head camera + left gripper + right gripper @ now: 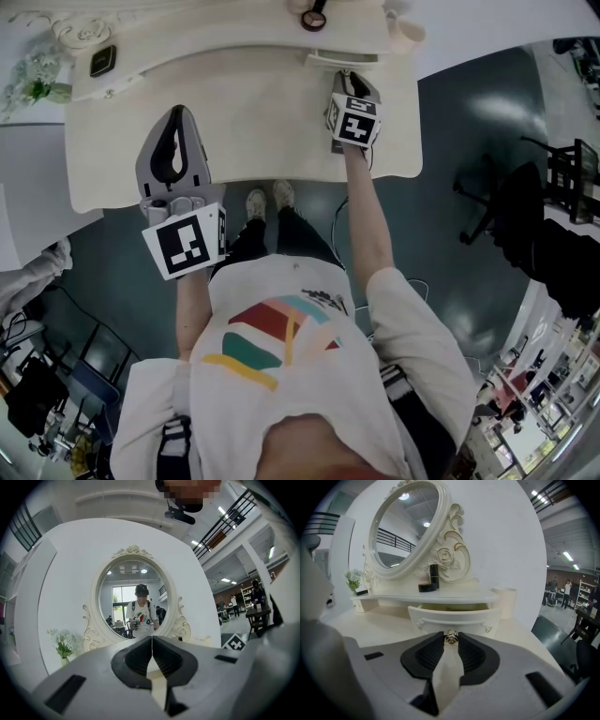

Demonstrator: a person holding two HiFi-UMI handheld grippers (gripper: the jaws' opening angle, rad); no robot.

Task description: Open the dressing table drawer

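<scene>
Flowers [33,84] sat in the upper left of the head view, well clear of everything. Next over, the left gripper [176,114] hovered above the dressing table [262,141] near its front edge, jaws pinched together on nothing and pointed level at the mirror [133,597]. I'd guess it was just parked, since one hand is enough for this job. At the upper right, the right gripper [346,75] was angled down at the drawer [342,58], fingers narrowed onto its little metal knob [450,638], the only thing there to pull on. The drawer looked slid out a bit from under the shelf [393,598], not fully open.
</scene>
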